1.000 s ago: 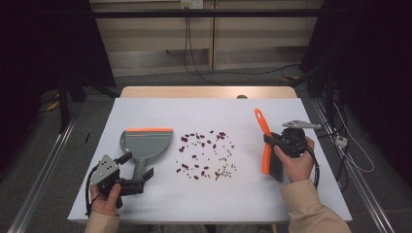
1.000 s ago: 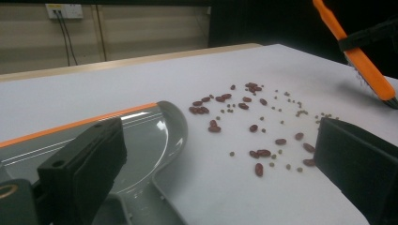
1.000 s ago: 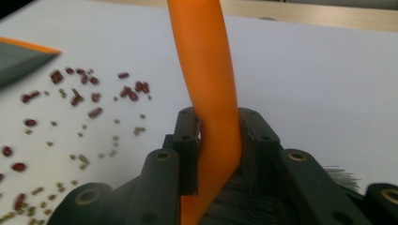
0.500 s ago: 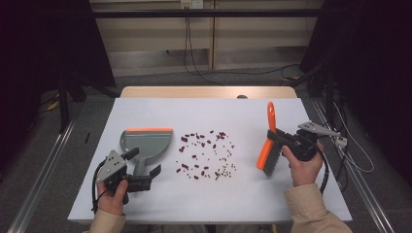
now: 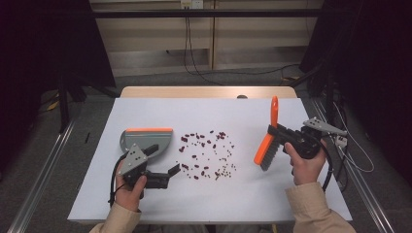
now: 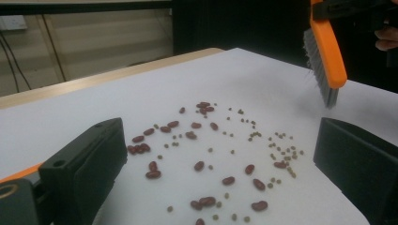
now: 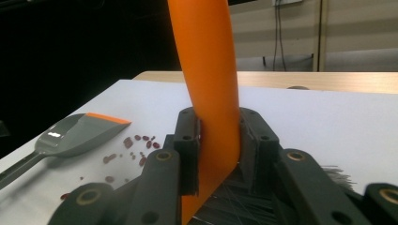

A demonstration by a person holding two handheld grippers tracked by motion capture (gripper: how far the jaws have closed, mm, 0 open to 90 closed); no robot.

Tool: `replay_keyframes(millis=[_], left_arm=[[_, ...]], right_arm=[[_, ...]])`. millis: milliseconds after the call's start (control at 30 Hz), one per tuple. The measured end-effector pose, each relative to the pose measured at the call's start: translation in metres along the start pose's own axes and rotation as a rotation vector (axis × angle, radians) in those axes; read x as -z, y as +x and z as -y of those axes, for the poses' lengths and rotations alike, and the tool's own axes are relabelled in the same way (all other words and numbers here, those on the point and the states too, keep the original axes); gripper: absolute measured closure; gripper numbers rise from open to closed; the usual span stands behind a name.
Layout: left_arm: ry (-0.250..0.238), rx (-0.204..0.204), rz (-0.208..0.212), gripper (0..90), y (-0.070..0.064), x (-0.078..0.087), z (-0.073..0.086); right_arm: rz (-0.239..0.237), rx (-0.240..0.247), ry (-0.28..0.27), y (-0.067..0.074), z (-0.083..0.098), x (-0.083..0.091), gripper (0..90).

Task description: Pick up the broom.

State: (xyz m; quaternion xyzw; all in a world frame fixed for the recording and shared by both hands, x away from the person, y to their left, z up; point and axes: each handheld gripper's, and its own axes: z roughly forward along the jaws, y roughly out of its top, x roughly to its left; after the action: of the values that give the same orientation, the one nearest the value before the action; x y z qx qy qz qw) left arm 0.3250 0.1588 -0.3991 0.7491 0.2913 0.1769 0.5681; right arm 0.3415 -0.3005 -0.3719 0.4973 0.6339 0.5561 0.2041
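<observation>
Since a second ago, the right gripper (image 5: 279,134) has swung the brush (image 5: 268,140) from lying flat near the table's right edge to standing steeply, handle up and bristles down, while the left gripper (image 5: 167,174) has slid from the table's near left corner toward the spilled beans (image 5: 206,153).

From the high view, the brush hangs just right of the bean scatter, its bristle end low over the white table (image 5: 243,194). The right hand (image 5: 303,162) holds its gripper level, jaws pointing left and clamped on the brush. The left hand (image 5: 128,187) holds its gripper low, just in front of the grey dustpan (image 5: 145,141), whose orange lip lies at its far edge. The jaw tips sit near the left fringe of the beans.

Along the left gripper view, both black jaws stand well apart with nothing between them but the table; red beans (image 6: 202,164) and smaller green bits lie scattered ahead. The brush (image 6: 324,56) hangs at upper right, bristles apparently just clear of the surface, though the angle makes that hard to judge.

Along the right gripper view, the jaws pinch the orange brush handle (image 7: 211,89) from both sides, grey bristles showing below. The dustpan (image 7: 75,136) rests at left, a few beans beside it.
</observation>
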Motion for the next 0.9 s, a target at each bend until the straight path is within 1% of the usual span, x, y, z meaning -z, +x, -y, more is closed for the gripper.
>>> replay_keyframes(millis=[133,233,267,333,367,400,467,533,633,700,767,833,867,900], left_arm=[[-0.011,0.013,0.020,2.3,-0.004,-0.012,-0.003],[-0.025,0.029,0.051,2.2,-0.006,-0.019,-0.006],[-0.031,0.033,0.058,2.2,-0.007,-0.022,-0.006],[-0.031,0.044,0.064,2.2,-0.009,-0.029,-0.008],[-0.023,0.042,0.069,2.2,-0.010,-0.032,-0.009],[-0.021,0.048,0.073,2.2,-0.012,-0.036,-0.009],[-0.004,0.050,0.086,2.6,-0.015,-0.043,-0.010],[0.012,0.046,0.104,2.8,-0.019,-0.050,-0.011],[0.038,0.057,0.144,3.8,-0.025,-0.061,-0.012],[0.052,0.063,0.157,4.6,-0.029,-0.068,-0.013],[0.060,0.070,0.168,5.1,-0.032,-0.073,-0.014],[0.066,0.065,0.176,7.0,-0.035,-0.078,-0.015],[0.066,0.066,0.183,7.0,-0.036,-0.080,-0.016],[0.066,0.072,0.193,9.9,-0.037,-0.083,-0.016]], right_arm=[[-0.016,-0.008,-0.004,0.003,-0.003,-0.005,71.2],[-0.019,-0.007,-0.002,0.005,-0.004,-0.008,71.2],[-0.028,-0.003,0.002,0.007,-0.005,-0.011,71.2],[-0.031,0.000,0.001,0.009,-0.006,-0.013,71.2],[-0.038,0.006,0.007,0.013,-0.007,-0.016,71.2],[-0.038,0.006,0.007,0.013,-0.007,-0.016,71.2],[-0.047,0.011,0.009,0.018,-0.009,-0.020,71.2],[-0.050,0.014,0.007,0.020,-0.010,-0.022,71.2],[-0.059,0.021,0.010,0.025,-0.012,-0.026,71.2],[-0.068,0.032,0.012,0.031,-0.013,-0.031,71.2],[-0.074,0.034,0.014,0.032,-0.013,-0.032,71.2],[-0.083,0.037,0.016,0.037,-0.014,-0.036,71.2],[-0.083,0.037,0.016,0.037,-0.014,-0.036,71.2],[-0.089,0.038,0.013,0.040,-0.014,-0.038,71.2]])
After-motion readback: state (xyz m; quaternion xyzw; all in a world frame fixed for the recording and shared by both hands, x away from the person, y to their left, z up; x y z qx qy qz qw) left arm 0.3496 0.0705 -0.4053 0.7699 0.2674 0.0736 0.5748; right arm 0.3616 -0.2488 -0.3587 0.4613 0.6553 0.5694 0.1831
